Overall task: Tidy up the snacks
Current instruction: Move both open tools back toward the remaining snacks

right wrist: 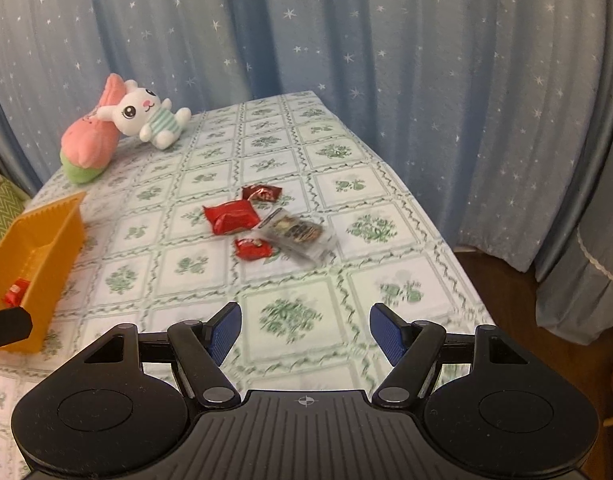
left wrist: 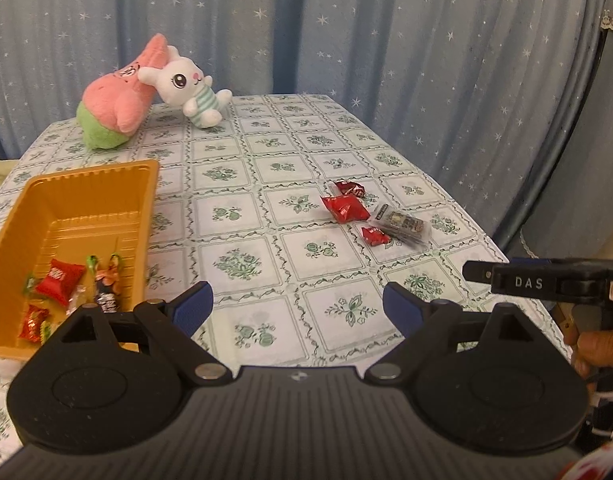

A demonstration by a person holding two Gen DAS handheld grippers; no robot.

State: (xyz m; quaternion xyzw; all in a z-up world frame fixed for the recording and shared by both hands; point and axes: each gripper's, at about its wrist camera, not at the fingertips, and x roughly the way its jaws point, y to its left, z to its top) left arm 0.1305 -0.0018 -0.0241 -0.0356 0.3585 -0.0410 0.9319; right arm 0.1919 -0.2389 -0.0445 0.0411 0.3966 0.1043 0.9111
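Reaching with both jaws wide, empty; red packets [right wrist: 229, 217] and clear pack [right wrist: 297, 236] huddle ahead of the right gripper [right wrist: 305, 334]. Risk: pinching two together.

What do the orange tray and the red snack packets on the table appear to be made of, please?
Orange tray: looks like thin moulded plastic, glossy, with ribbed walls. Red snack packets: apparently foil or plastic film, shiny and crinkled with sealed ends; which of the two cannot be told.
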